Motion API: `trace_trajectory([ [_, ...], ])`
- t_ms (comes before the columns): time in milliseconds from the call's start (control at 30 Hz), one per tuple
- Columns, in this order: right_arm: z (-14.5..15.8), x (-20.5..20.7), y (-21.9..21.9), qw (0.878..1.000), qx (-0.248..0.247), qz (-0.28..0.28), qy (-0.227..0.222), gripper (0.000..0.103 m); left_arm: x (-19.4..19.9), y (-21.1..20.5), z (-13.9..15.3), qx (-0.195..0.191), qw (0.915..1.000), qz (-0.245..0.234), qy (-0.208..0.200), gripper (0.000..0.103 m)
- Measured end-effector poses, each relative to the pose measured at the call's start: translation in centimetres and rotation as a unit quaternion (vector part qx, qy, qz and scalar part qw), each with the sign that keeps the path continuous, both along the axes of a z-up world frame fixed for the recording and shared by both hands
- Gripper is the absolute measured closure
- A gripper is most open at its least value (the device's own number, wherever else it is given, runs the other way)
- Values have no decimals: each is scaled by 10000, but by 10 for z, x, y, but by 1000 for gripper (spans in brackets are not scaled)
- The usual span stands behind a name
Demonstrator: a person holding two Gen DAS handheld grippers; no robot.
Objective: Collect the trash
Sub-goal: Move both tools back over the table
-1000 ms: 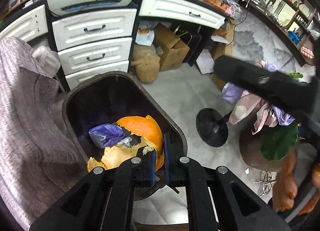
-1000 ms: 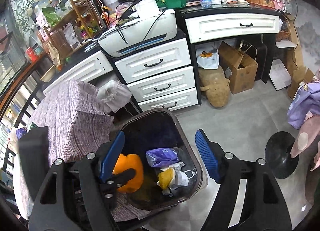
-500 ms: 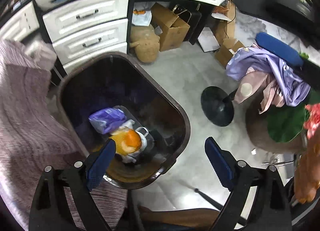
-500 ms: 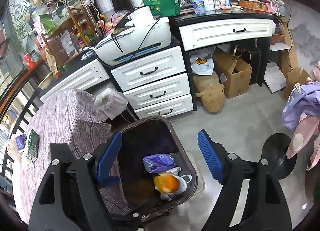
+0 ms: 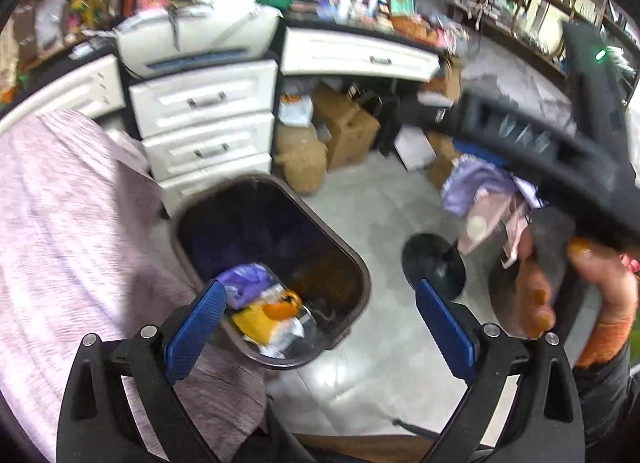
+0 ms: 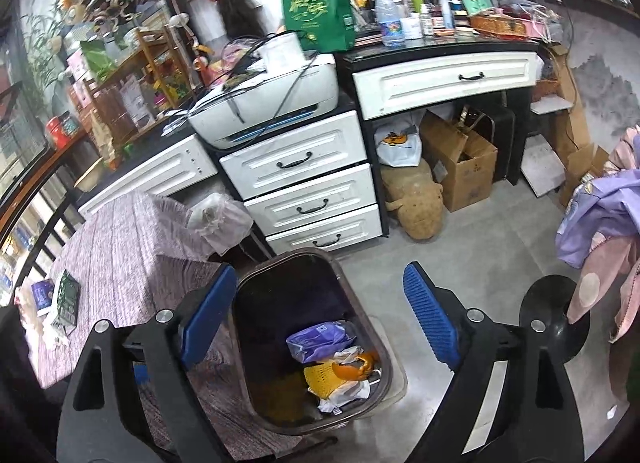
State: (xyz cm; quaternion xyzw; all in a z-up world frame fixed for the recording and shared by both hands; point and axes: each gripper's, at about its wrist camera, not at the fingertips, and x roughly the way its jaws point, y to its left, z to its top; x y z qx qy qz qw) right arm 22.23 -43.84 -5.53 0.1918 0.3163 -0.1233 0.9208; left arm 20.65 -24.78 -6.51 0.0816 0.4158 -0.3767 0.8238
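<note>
Cluttered white drawers [image 6: 304,161] backed the grey floor where the brown bin [image 6: 362,415] stood. Trash [image 6: 336,367] lay inside it, just below and ahead of both grippers, left gripper [image 5: 316,327] and right gripper [image 6: 320,319], each empty, jaws opening.

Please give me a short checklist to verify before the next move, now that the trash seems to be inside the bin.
1. Left gripper empty: ok, jaws opening, nothing between them.
2. Right gripper empty: ok, jaws opening, nothing between them.
3. Orange trash inside the bin: ok, it lies at the bottom beside the purple wrapper.
4. Bin upright: ok, it stands on the floor beside the covered table.
5. More trash to collect: cannot tell; small items lie on the table's far corner, too small to identify.
</note>
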Motion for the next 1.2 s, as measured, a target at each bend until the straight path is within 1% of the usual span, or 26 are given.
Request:
trace_trajectory([
  [167,2,5,29,9990,-211,393,-36,16,-9,32,18,-143,9984,344,-414,6],
  [233,2,6,41,9980,-291,563,-65,15,-11,45,23,-141,9971,500,-561,6],
  [533,2,12,89,9910,-569,1210,6,14,-13,106,34,-185,9908,1114,-745,6],
  [733,6,18,125,9825,-707,1722,24,14,-12,153,30,-85,9845,1561,-793,6],
  [833,6,23,143,9780,-688,1966,69,14,-10,182,31,-114,9787,1893,-791,6],
  [967,7,31,174,9705,-631,2324,106,14,-7,223,35,-226,9659,2434,-851,6],
  [1200,6,46,222,9578,-492,2828,128,14,-2,300,42,-78,9349,3349,-1173,6],
])
